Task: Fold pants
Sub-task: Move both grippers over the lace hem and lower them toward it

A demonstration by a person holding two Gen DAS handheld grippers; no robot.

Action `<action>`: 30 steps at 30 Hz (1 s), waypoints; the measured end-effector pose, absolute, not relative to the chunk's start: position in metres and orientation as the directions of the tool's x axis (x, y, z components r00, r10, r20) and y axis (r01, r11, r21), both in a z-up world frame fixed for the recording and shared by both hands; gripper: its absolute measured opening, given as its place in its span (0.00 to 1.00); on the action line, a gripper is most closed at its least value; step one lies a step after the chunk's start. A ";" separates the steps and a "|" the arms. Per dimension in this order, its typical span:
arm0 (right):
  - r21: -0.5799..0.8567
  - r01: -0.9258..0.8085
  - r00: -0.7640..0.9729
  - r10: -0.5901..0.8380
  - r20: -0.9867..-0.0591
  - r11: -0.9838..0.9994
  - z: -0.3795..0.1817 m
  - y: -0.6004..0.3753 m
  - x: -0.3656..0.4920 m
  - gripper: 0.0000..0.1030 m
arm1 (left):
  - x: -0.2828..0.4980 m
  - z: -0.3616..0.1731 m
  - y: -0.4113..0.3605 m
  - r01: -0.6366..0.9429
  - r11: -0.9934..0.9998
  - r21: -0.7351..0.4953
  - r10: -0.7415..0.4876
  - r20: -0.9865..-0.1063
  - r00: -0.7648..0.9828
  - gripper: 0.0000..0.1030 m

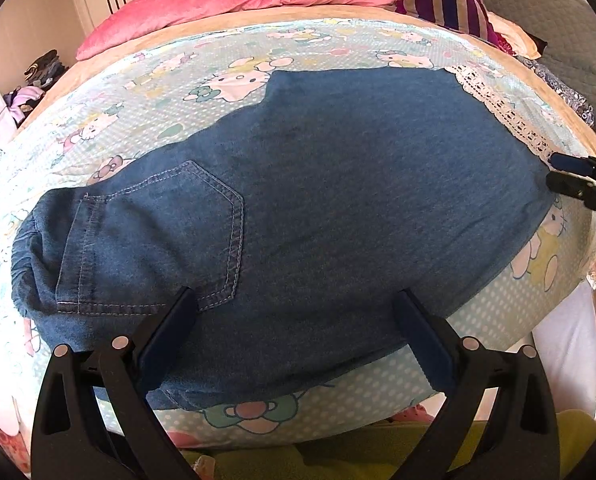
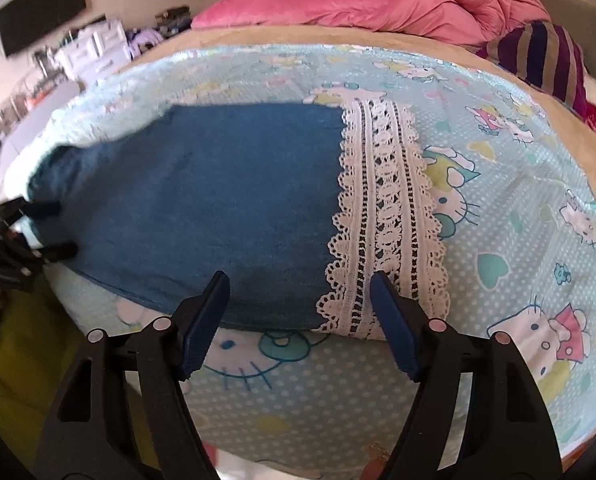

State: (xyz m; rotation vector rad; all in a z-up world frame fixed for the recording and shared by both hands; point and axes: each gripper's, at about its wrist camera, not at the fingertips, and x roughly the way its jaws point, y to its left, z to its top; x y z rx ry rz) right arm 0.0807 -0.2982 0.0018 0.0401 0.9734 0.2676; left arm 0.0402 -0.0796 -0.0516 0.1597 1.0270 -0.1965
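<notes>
Black two-finger left gripper (image 1: 296, 312) with blue pads fills the bottom of the left wrist view, fingers spread wide, holding nothing; both tips sit over the near edge of the pants, contact not clear. Black right gripper (image 2: 299, 300), same build, sits at the bottom of the right wrist view, likewise spread and empty, its left finger over denim and its right finger over the lace hem.

Largest item: bed covered by a pale blue cartoon-cat print sheet (image 1: 146, 92) with white dots, filling the middle of both views. Tan blanket border (image 1: 258, 14) shows beyond the sheet's far edge.

Blue denim pants (image 1: 337, 184) lie flat across the sheet, centre of the left wrist view. Waist end sits bunched at lower left, a stitched back pocket (image 1: 186, 236) facing up. Legs run toward the right of the frame and end in a white lace hem band (image 2: 381, 216), which stands centre-right in the right wrist view.

Pink quilted comforter (image 2: 377, 4) is heaped along the top of both views. Purple-and-grey striped cushion (image 2: 545, 60) sits at upper right, beside the comforter.

Right gripper's tips also appear at the right edge of the left wrist view, next to the hem. Left gripper shows at the left edge of the right wrist view, blurred.
</notes>
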 end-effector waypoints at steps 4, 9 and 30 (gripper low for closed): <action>0.155 -0.193 0.555 0.239 -0.797 0.969 0.011 -0.302 0.080 0.68 | 0.034 -0.040 -0.078 0.239 0.971 -0.006 -0.135 -0.841 0.524 0.96; 0.156 -0.178 0.588 0.232 -0.775 0.972 0.023 -0.309 0.077 0.74 | 0.028 -0.020 -0.078 0.238 0.971 -0.032 -0.166 -0.806 0.568 0.96; 0.174 -0.114 0.651 0.206 -0.731 0.978 0.038 -0.339 0.077 0.81 | 0.059 0.017 -0.132 0.325 0.944 -0.061 -0.256 -0.758 0.600 0.96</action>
